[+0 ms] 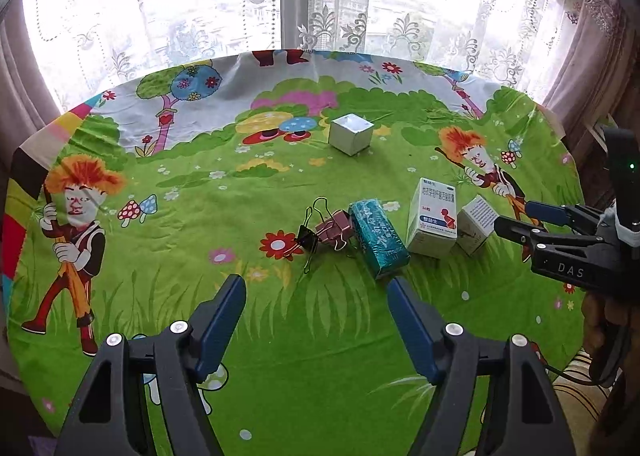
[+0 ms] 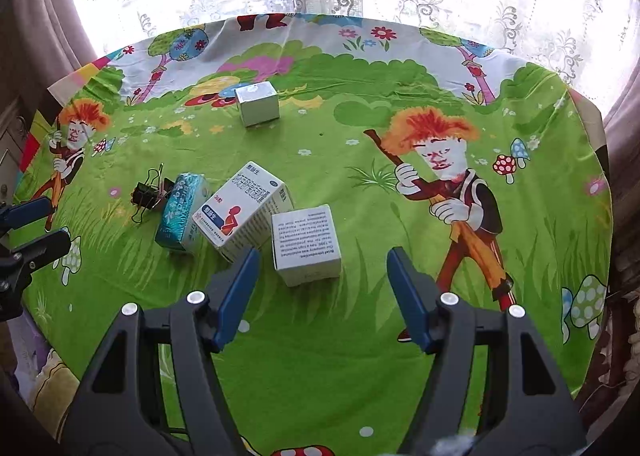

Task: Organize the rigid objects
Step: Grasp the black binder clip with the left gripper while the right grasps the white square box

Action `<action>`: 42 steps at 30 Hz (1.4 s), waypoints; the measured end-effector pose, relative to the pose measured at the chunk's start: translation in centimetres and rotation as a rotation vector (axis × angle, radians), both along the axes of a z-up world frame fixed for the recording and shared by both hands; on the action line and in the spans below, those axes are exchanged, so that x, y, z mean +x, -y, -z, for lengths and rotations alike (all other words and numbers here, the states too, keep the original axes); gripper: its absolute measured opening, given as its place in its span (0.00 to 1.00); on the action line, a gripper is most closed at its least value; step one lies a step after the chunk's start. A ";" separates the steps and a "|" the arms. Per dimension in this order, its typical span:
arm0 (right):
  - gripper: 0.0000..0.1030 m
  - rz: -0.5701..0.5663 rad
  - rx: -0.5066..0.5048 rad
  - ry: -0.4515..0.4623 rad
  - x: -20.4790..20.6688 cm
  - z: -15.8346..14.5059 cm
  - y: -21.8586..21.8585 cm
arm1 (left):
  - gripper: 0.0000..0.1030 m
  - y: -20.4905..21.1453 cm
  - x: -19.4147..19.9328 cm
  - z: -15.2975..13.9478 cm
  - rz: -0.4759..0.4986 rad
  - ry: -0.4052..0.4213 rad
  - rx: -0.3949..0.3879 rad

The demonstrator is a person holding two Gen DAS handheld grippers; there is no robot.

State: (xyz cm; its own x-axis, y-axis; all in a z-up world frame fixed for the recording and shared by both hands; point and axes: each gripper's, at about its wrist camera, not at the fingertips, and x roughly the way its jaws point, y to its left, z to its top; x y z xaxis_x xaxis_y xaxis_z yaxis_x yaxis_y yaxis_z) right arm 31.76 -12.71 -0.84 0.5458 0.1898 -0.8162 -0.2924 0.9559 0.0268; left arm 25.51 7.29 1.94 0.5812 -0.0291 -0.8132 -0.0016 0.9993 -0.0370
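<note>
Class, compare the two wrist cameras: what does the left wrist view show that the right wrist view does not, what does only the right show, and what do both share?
Only the left wrist view shows the pink binder clip clearly, plus the right gripper from the side. Only the right wrist view shows the English print on top of the small white box and the left gripper from the side. Both share the silver cube, teal box, white medicine box, black binder clip and cartoon tablecloth.

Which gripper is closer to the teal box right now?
Left. The left gripper sits just in front of the teal box; the right gripper hovers over the small white box, two boxes away.
</note>
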 end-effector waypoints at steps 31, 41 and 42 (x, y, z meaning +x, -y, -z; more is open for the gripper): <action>0.68 -0.087 0.013 -0.006 1.9 3.4 -0.1 | 0.22 -1.3 6.6 7.0 0.121 -0.065 -0.043; 0.45 -0.091 0.033 -0.038 2.2 4.3 -0.1 | 0.18 -1.5 4.4 5.2 0.075 -0.042 -0.078; 0.45 -0.092 0.041 -0.041 2.2 4.3 0.0 | 0.18 -1.5 4.1 5.0 0.071 -0.039 -0.079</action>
State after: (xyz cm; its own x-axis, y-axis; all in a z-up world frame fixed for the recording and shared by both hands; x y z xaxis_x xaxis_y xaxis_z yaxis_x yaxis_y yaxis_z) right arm 33.97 -12.69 -5.13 0.4911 0.2716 -0.8277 -0.3771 0.9228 0.0791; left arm 29.63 8.82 -3.03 0.5432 -0.1343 -0.8288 0.0659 0.9909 -0.1174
